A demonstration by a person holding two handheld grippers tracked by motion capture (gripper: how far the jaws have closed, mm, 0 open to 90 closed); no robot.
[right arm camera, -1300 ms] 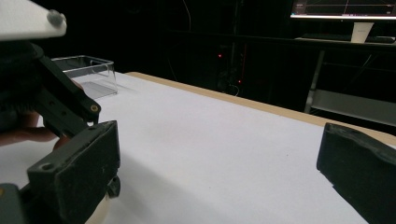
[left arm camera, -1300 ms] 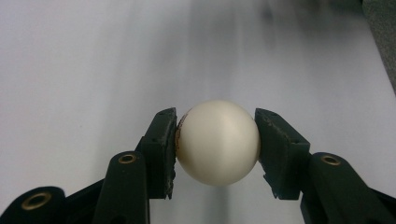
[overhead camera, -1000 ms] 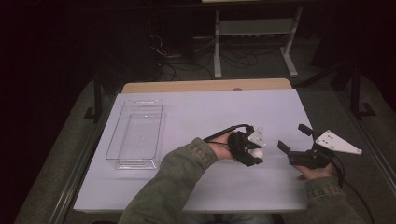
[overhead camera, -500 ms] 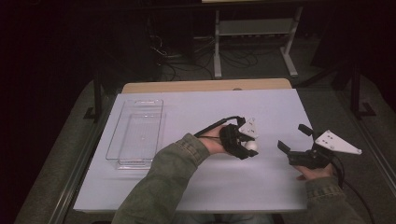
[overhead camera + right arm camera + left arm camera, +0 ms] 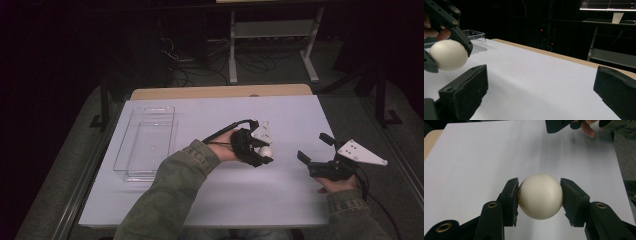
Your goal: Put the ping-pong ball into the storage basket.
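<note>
Lifting since a second ago, the left gripper is carrying a smooth cream-white ball up and toward the clear plastic rectangular bin. Both pads are pressing the ball's sides (it is hanging above the white tabletop, near the middle). Staying put at the right, the right gripper is holding its jaws wide apart, gripping nothing.

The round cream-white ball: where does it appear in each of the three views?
High view: the round cream-white ball is at centre, in the left gripper.
Left gripper view: lower centre, pressed between both pads.
Right gripper view: far left.
Shared landmark: the clear plastic tray.
</note>
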